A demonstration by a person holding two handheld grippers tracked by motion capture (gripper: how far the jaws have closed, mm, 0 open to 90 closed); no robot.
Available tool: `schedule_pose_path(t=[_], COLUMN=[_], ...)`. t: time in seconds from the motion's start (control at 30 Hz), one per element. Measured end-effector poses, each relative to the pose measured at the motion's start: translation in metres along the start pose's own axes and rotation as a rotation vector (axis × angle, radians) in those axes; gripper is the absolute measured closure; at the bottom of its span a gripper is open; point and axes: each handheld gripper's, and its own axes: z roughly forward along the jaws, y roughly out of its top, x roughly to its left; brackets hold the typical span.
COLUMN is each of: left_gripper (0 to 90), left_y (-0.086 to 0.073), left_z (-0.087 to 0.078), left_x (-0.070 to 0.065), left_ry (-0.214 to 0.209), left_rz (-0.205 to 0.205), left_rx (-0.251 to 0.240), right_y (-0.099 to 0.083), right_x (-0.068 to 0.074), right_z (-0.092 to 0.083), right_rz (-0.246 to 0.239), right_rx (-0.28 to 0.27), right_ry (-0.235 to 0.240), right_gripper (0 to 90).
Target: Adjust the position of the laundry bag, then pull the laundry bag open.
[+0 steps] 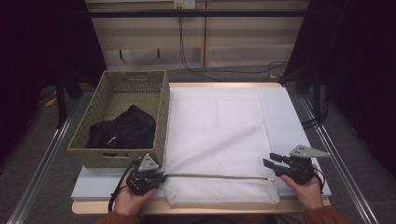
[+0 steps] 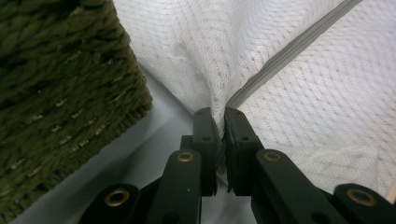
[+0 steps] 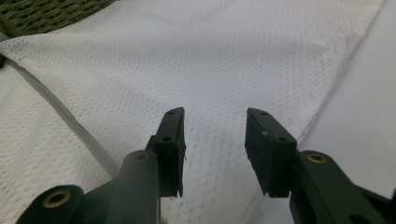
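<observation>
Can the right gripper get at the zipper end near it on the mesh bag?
Probably yes: the right gripper is open beside the mesh bag, with nothing between it and the zipper end.

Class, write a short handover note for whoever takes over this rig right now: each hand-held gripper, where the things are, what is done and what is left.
Left hand-held gripper: shut on the white mesh zip bag at the zip's left end.
Right hand-held gripper: open, above the bag's right edge, holding nothing.
Black garment: in the green woven basket, left of the bag.
Done: bag flat on the table, one end pinned.
Left: probably take the zip with the right gripper, open the bag, load the garment.
</observation>
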Motion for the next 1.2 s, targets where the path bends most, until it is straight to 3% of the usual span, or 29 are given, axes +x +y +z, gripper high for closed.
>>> schedule_pose_path(t=[0.07, 0.17, 0.2, 0.23, 0.37, 0.43, 0.47, 0.7, 0.73, 0.8, 1.0, 1.2], left_gripper=[81.8, 81.7, 81.7, 81.7, 79.8, 70.9, 64.8, 52.9, 51.6, 48.3, 39.4, 33.7], left_y=[0.000, 0.001, 0.001, 0.002, 0.001, 0.000, 0.000, 0.000, 0.001, 0.001, 0.003, 0.006], left_z=[0.001, 0.002, 0.002, 0.001, 0.002, 0.000, -0.003, -0.019, -0.021, -0.025, -0.029, -0.029], left_x=[0.002, 0.002, 0.003, 0.003, 0.007, 0.007, 0.007, 0.004, 0.003, 0.002, 0.000, -0.007], left_ry=[-0.018, -0.005, 0.001, 0.033, 0.015, 0.029, 0.026, -0.006, 0.008, -0.017, -0.039, -0.044], left_rz=[-0.017, -0.015, -0.021, -0.014, -0.033, -0.037, -0.030, -0.029, -0.025, -0.027, -0.026, 0.008], left_rx=[-0.007, -0.010, -0.012, -0.010, -0.012, -0.010, -0.030, -0.141, -0.151, -0.182, -0.219, -0.246], right_y=[0.000, 0.001, 0.001, 0.001, 0.001, 0.001, 0.001, -0.002, -0.003, -0.003, -0.004, -0.005], right_x=[0.000, 0.000, 0.000, -0.001, -0.002, -0.002, -0.001, -0.002, -0.002, -0.003, -0.006, -0.008], right_z=[0.000, 0.001, 0.001, 0.002, 0.001, 0.001, 0.000, -0.002, -0.003, -0.004, -0.006, -0.007], right_rz=[0.002, 0.001, 0.001, 0.001, 0.012, 0.009, 0.008, 0.016, 0.022, 0.023, 0.029, 0.024], right_rx=[-0.002, 0.000, 0.003, 0.001, -0.002, -0.005, -0.008, -0.020, -0.022, -0.025, -0.030, -0.030], right_ry=[0.005, 0.010, 0.010, 0.009, 0.005, 0.004, 0.009, 0.031, 0.035, 0.039, 0.051, 0.049], right_gripper=[57.6, 58.0, 57.9, 57.9, 57.5, 54.6, 53.8, 48.5, 48.5, 48.5, 48.3, 48.3])
